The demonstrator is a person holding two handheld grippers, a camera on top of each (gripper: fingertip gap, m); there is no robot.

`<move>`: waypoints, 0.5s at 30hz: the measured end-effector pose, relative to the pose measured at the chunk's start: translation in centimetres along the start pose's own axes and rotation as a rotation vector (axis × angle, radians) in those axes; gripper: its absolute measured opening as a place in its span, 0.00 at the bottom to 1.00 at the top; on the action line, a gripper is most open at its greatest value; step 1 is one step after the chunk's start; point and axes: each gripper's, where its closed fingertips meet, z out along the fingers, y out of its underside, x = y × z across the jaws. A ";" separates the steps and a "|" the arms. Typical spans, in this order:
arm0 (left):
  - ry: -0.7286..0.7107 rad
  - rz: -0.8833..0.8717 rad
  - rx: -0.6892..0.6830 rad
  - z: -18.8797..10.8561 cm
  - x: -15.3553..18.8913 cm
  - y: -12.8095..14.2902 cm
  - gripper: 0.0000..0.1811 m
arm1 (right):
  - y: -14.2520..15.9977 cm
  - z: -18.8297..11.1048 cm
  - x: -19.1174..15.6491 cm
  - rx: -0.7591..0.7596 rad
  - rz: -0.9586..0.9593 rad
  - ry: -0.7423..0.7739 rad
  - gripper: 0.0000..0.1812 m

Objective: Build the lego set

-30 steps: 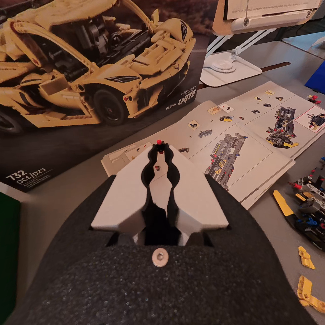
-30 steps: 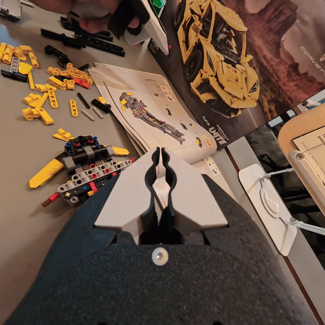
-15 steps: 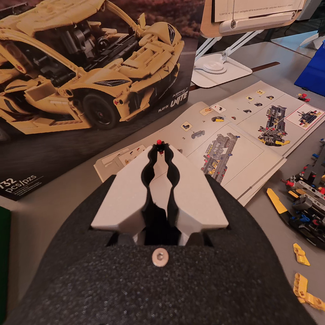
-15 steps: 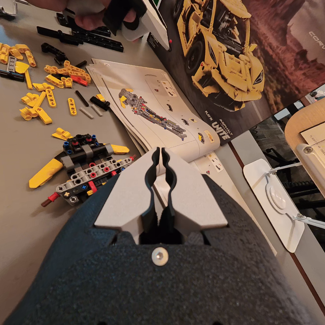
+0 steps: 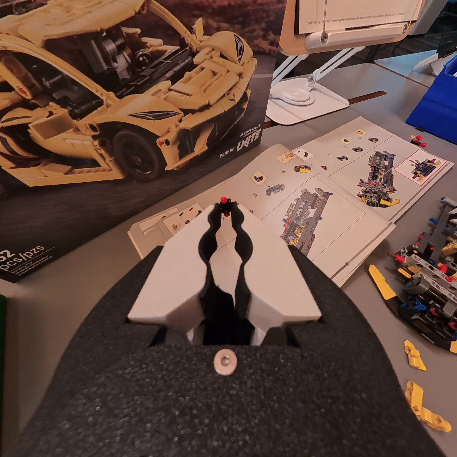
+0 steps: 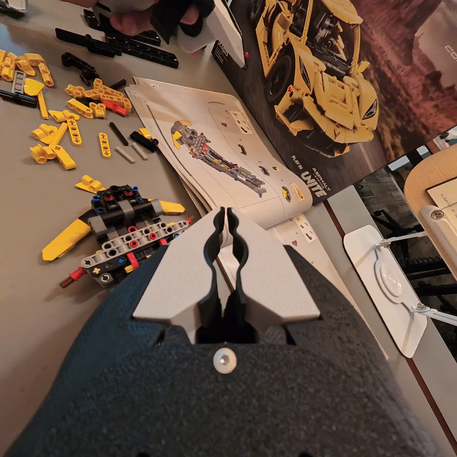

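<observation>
A: Left gripper (image 5: 224, 209) — state?
B: fingers nipped together at the tips on a small black-and-red pin (image 5: 224, 205); red end sticks out past the tips; held in the air above the near page of the instruction booklet (image 5: 329, 197)

A: Right gripper (image 6: 226, 213)?
B: fingers closed, tips all but touching, nothing between them; hanging over the booklet's lower edge, just beside the partly built chassis (image 6: 126, 230)

A: Where's the chassis?
B: flat on the grey desk (image 6: 29, 222), left of the booklet in the right wrist view; black and grey beams, yellow wing panels at both sides, red and blue pins in the holes; right edge of the left wrist view shows it too, partly cut off

A: Loose parts?
B: yellow pieces (image 6: 59, 138) scattered on the desk beyond the chassis; long black beams (image 6: 138, 47) farther back; two grey axles (image 6: 132, 153) near the booklet's edge; two yellow connectors (image 5: 418, 385) at the lower right of the left wrist view

A: Anything else?
B: set box (image 5: 111, 99) with a yellow car picture stands behind the booklet; white stand base (image 5: 304, 101) sits to the right of the box — carries a wooden board (image 5: 346, 27); blue bin (image 5: 437, 99) at the far right; a hand (image 6: 133, 17) grips the left gripper's handle at the top of the right wrist view
</observation>
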 end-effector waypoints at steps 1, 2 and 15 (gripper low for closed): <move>0.003 -0.002 -0.001 0.0 0.0 0.0 0.03 | 0.0 0.0 0.0 0.001 -0.001 0.000 0.00; 0.006 -0.005 -0.002 0.0 0.1 0.0 0.03 | 0.0 0.0 0.0 0.001 0.000 0.001 0.00; 0.897 -0.555 -0.025 -2.2 16.7 -1.8 0.03 | -4.1 -1.4 -0.2 0.161 0.101 -0.010 0.23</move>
